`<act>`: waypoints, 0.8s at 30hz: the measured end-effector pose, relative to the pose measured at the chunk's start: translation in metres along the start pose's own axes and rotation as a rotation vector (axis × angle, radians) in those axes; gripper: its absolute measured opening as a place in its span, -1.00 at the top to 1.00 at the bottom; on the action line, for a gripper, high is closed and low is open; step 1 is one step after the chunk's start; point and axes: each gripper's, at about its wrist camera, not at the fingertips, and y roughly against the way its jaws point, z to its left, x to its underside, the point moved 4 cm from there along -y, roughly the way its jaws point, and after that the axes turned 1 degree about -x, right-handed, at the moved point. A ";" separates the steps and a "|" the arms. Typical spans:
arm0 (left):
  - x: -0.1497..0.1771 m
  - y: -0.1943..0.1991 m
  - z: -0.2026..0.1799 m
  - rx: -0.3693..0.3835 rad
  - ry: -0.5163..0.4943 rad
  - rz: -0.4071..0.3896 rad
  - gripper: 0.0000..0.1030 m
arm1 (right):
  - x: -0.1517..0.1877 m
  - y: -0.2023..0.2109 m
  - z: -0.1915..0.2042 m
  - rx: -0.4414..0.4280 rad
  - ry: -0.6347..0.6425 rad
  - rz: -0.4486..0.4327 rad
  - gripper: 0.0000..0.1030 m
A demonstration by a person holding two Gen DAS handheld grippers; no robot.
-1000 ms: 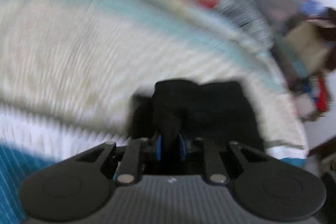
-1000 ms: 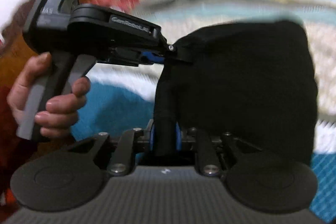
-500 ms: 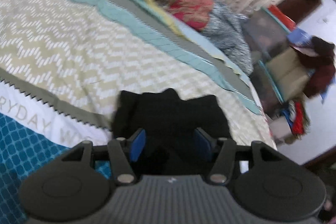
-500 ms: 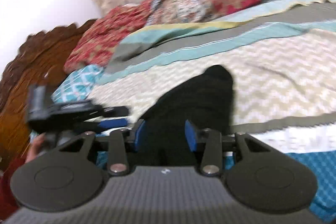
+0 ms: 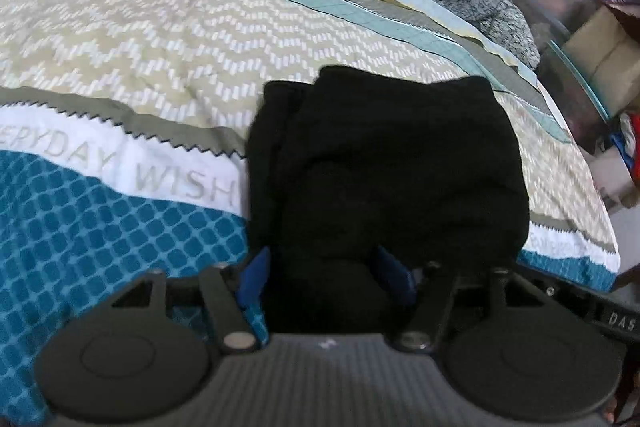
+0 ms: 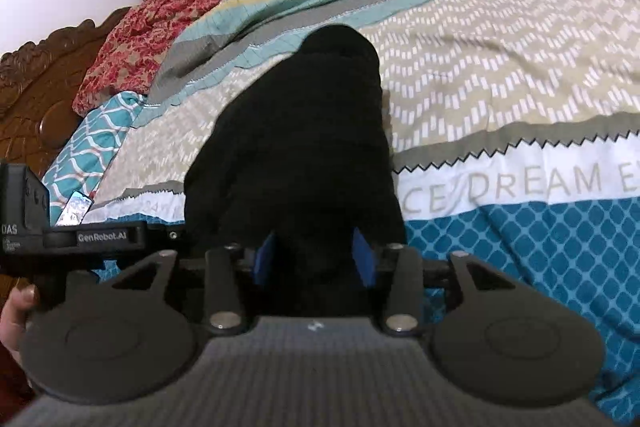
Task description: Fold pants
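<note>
black cloth, the pants (image 5: pixel 384 163), lies in a thick folded bundle on the patterned bedspread (image 5: pixel 160 39) near the bed's edge, straddling the beige zigzag band and the white lettered strip. seen from the right wrist the same bundle (image 6: pixel 296 147) runs away from the camera as a narrow, humped stack.

the left tool (image 5: pixel 326 273) has its blue pads apart and its jaws are opening; the near end of the bundle sits between them, but the pads do not look pressed into it. the right tool (image 6: pixel 314 255) is likewise opening, with cloth between its pads and a gap on each side.

the risks from here, as i judge them:
- the layers look loose at the far left corner, where an inner fold peeks out; a springy fabric could let the top layer creep open once nothing holds it.
- cloth lies close to both sets of pads, so pulling back before they are clear could snag a layer and drag the stack crooked.
- the bundle is near the bed's right edge; a sideways tug could slide it toward the drop.
</note>
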 end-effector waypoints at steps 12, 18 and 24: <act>0.011 0.031 0.000 -0.119 -0.032 -0.049 -0.61 | -0.005 0.021 -0.037 0.059 -0.094 -0.078 -0.04; 0.011 0.029 -0.002 -0.140 -0.040 -0.048 -0.65 | 0.004 0.015 -0.036 0.050 -0.109 -0.035 -0.09; 0.014 0.028 0.000 -0.155 -0.041 -0.047 -0.71 | 0.020 -0.006 -0.036 0.053 -0.141 0.052 -0.25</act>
